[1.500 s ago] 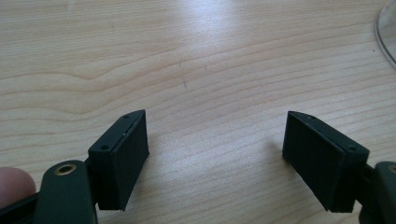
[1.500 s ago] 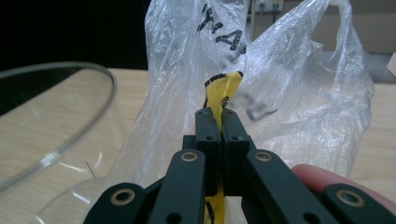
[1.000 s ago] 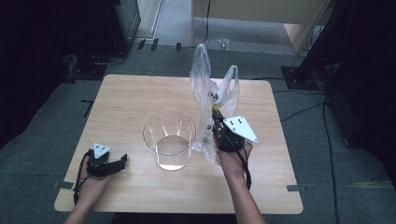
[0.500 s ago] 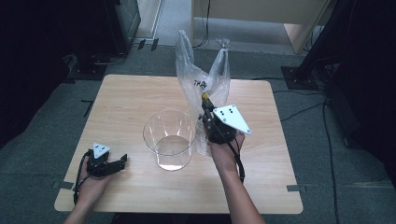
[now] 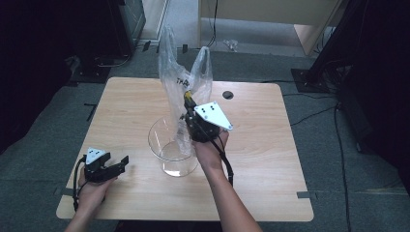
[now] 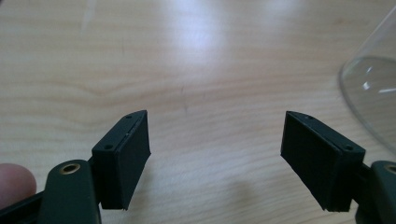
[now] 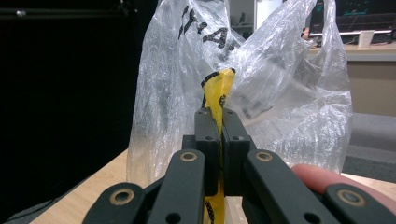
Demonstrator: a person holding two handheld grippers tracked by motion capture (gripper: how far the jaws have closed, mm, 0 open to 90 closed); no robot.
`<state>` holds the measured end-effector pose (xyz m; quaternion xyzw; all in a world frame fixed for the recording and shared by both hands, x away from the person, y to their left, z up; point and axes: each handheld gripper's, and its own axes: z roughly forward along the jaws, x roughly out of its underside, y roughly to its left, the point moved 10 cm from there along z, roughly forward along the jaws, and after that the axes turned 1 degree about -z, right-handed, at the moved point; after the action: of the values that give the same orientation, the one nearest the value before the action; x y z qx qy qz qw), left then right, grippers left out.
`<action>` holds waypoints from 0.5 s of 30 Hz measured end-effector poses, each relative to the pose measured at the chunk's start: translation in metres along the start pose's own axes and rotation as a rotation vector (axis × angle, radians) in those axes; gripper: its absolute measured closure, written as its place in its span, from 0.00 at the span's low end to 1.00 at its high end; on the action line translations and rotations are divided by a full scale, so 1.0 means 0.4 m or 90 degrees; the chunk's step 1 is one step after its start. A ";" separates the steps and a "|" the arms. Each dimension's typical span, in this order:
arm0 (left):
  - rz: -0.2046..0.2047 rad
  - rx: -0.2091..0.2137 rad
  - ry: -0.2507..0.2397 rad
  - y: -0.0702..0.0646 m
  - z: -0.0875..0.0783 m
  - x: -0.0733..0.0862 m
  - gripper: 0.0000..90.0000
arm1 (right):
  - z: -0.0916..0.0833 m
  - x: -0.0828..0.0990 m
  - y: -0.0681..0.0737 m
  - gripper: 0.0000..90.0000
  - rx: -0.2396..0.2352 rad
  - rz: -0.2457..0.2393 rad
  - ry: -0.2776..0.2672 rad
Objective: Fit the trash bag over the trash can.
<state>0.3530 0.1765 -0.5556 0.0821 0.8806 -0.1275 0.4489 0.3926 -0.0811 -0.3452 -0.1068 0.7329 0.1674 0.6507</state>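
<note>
Right tongs [image 5: 187, 99] frame centre, raised, forearm extended, pinching clear plastic bag [image 5: 181, 82] above glass bowl [image 5: 169, 150], left tongs [image 5: 121, 163] lower left, spread, resting on table [image 5: 270, 159].

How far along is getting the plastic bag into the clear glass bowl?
Done: the right gripper is shut on the crinkled clear plastic bag at its yellow strip. In hand: the bag hangs over the clear glass bowl. Left: stuffing it in; the left gripper waits open.

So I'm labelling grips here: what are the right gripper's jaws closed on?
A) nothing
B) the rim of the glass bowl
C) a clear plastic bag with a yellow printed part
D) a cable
C: in the right gripper view the right gripper pinches the yellow printed part of the plastic bag.
</note>
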 end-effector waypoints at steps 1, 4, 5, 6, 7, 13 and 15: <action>0.000 0.008 -0.020 -0.010 -0.012 -0.018 0.26 | 0.009 0.005 0.007 0.98 -0.002 -0.003 0.002; -0.001 0.030 -0.061 -0.036 -0.042 -0.060 0.26 | 0.032 0.019 0.024 0.98 -0.008 -0.004 0.011; 0.001 0.037 -0.073 -0.046 -0.054 -0.074 0.26 | 0.039 0.022 0.029 0.98 -0.009 -0.004 0.013; 0.003 0.045 -0.086 -0.056 -0.065 -0.087 0.26 | 0.044 0.026 0.032 0.98 -0.010 -0.007 0.013; 0.004 0.052 -0.096 -0.067 -0.074 -0.099 0.27 | 0.049 0.029 0.034 0.98 -0.011 -0.011 0.015; 0.027 0.089 -0.141 -0.140 -0.125 -0.153 0.27 | 0.069 0.042 0.036 0.97 -0.010 -0.016 0.022; 0.031 0.108 -0.153 -0.168 -0.142 -0.170 0.27 | 0.073 0.046 0.035 0.97 -0.009 -0.016 0.025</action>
<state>0.3318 0.1274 -0.4582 0.1247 0.8042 -0.1995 0.5458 0.4118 -0.0560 -0.3647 -0.1240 0.7428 0.1623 0.6377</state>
